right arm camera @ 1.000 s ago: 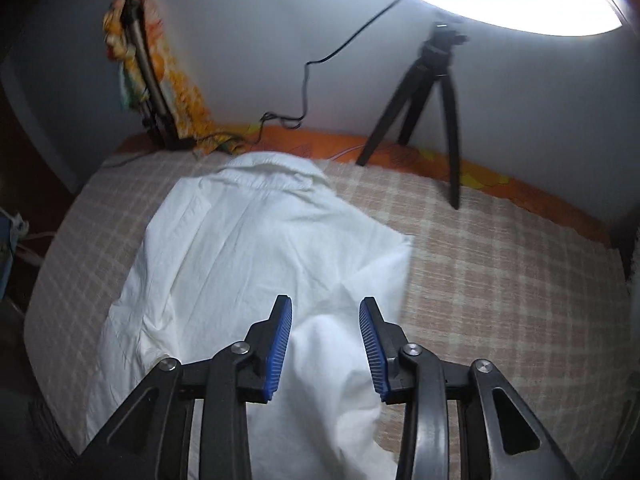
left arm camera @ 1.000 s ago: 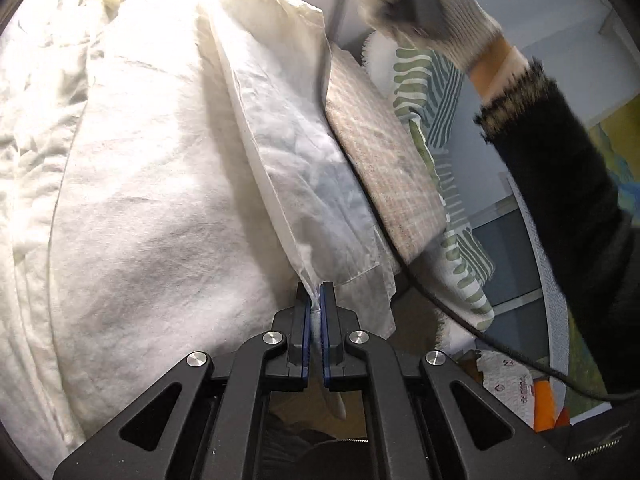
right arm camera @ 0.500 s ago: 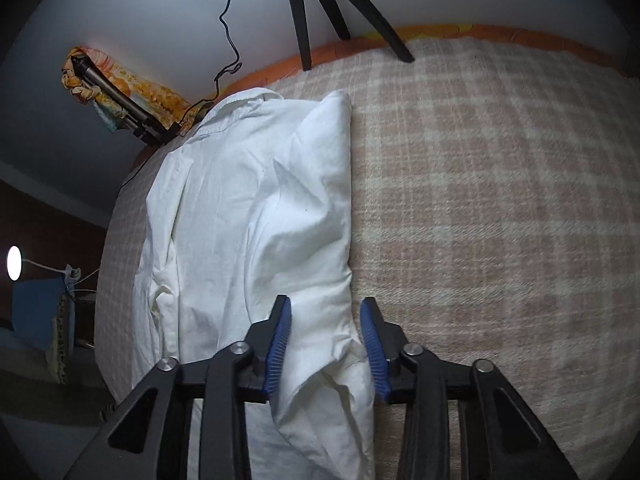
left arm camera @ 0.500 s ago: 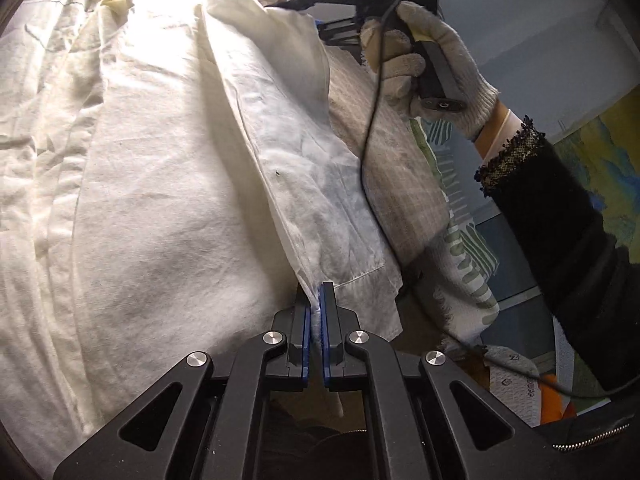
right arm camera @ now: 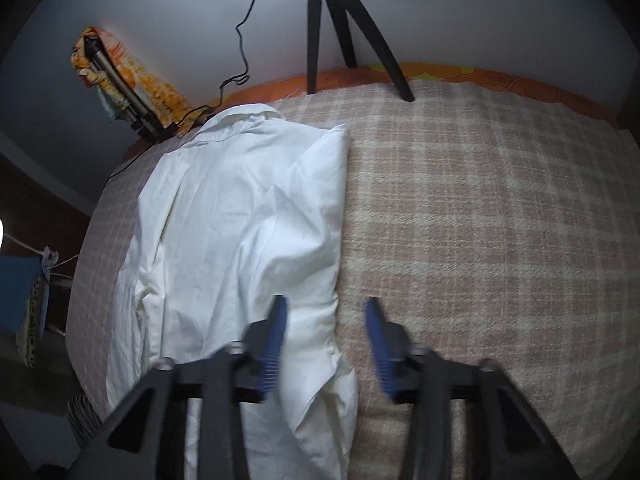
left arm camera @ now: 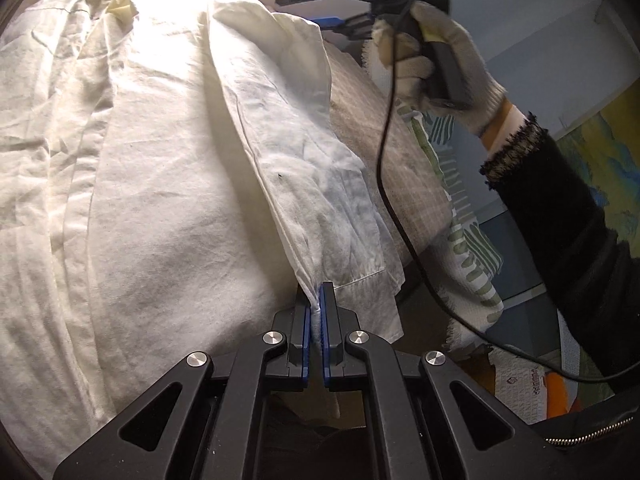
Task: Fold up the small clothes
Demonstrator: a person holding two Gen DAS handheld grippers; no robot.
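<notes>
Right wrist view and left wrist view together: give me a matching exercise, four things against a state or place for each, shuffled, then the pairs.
Things:
1. white cotton shirt
2. left gripper
3. right gripper
4. black tripod

States or places:
A. jaws apart, nothing pressed between them
B. stands at the far edge of the checked beige blanket, by the wall
C. lies on the blanket, one side folded over
D. jaws closed on a fold of white cloth

Pairs: 1-C, 2-D, 3-A, 4-B. The right gripper's jaws have just been opening, above the shirt's edge.
</notes>
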